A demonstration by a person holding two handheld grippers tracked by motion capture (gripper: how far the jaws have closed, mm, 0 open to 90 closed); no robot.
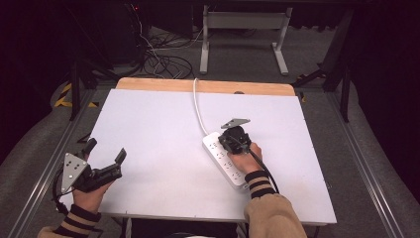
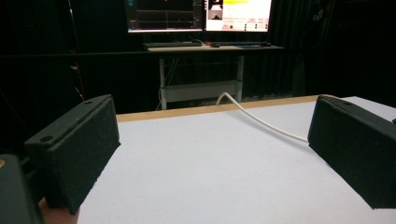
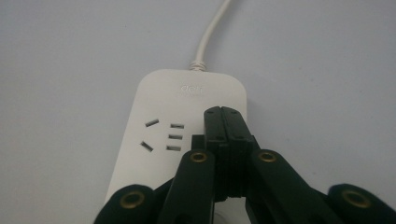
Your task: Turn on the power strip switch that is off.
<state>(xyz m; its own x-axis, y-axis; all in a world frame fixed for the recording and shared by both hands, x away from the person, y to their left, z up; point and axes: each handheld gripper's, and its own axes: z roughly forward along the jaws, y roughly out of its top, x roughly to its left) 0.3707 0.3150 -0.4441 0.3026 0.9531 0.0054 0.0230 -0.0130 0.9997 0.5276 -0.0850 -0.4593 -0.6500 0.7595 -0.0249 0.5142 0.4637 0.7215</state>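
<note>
Black jaws of the right gripper (image 3: 224, 112) are clenched tight together, nothing visibly between them, their tips pressed down over the white power strip (image 3: 163, 135) just beside a socket; whether they touch its face is hard to judge. That strip lies right of centre on the white worktop (image 1: 158, 129), its white cord (image 1: 197, 104) running to the far edge. Well apart, at the near left corner, the left gripper (image 1: 106, 156) hovers with jaws spread wide, grasping nothing.
</note>
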